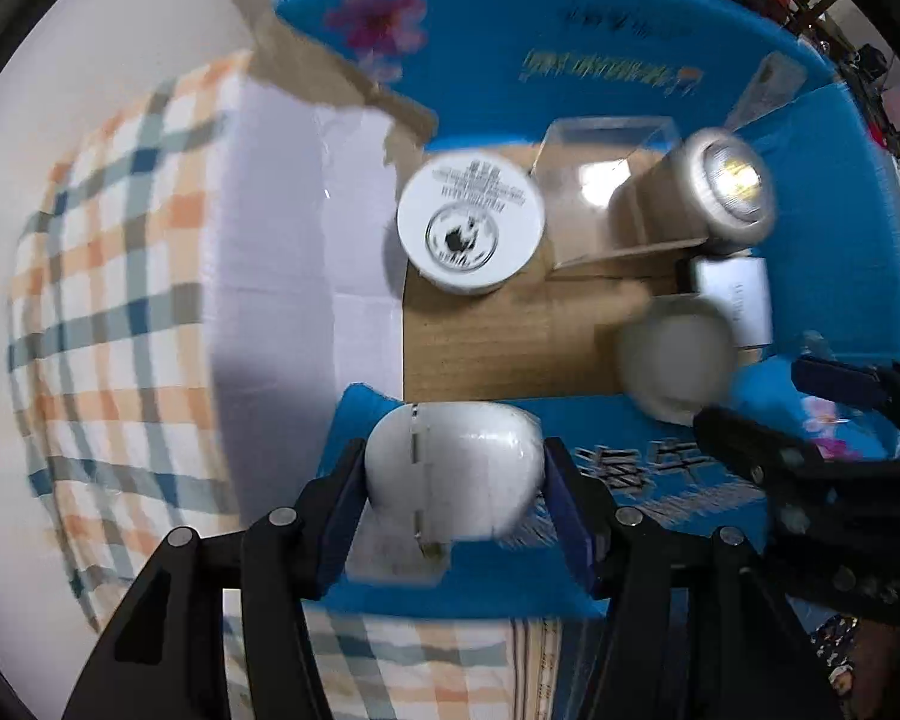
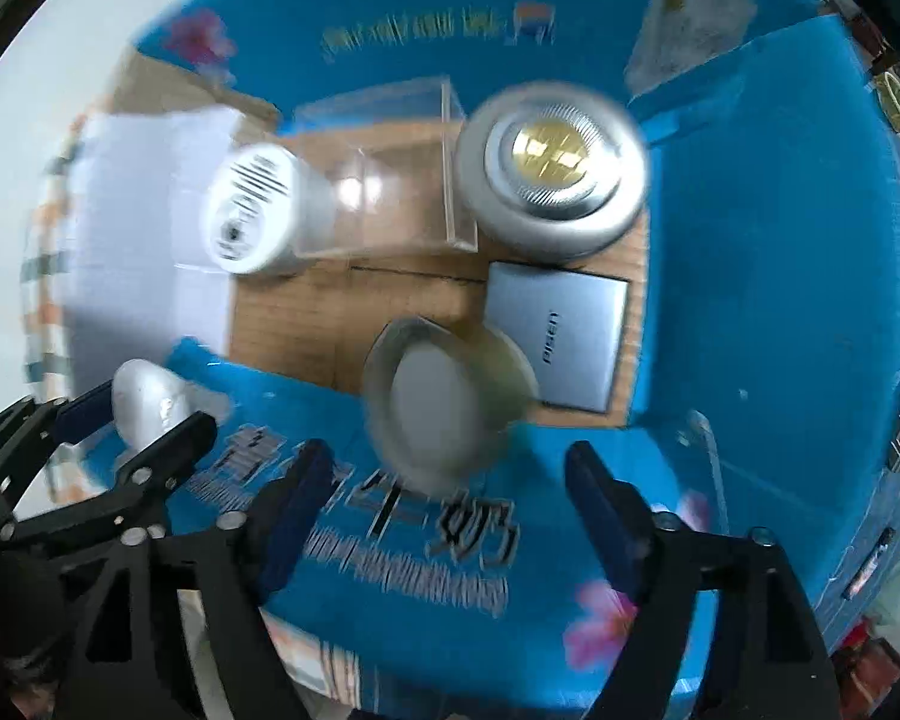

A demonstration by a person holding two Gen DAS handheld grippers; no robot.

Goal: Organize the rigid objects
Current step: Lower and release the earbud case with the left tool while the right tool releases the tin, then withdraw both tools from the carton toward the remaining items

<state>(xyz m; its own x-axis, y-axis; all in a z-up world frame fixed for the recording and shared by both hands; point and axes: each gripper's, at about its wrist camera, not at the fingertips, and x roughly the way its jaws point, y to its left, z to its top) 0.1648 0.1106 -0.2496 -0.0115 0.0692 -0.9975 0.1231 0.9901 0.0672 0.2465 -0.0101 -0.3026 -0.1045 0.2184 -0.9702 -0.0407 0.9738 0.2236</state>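
The left gripper was clamped on a white egg-shaped plastic object above the near flap of a blue cardboard box, its blue-padded fingers pressed against both sides of the shell. A thin seam ran down the object's face in the left wrist view; the right wrist view caught the same object only as a pale, blurred lump between the left gripper's fingers at the far left.

The right gripper hung wide open over the box's near flap with nothing between its fingers (its tips entered the left wrist view from the right edge). Just ahead of it a round, pale dish-like object was smeared by motion blur, and whether it rested on the box floor could not be told.

Inside the box, on the brown cardboard floor, stood a white round jar with a printed lid, a clear plastic case beside it, and a silver puck light with a gold centre. Only the right wrist view showed plainly the flat silver device lying just beside the puck light. Only the left wrist view showed the checked orange-and-blue cloth under the box.
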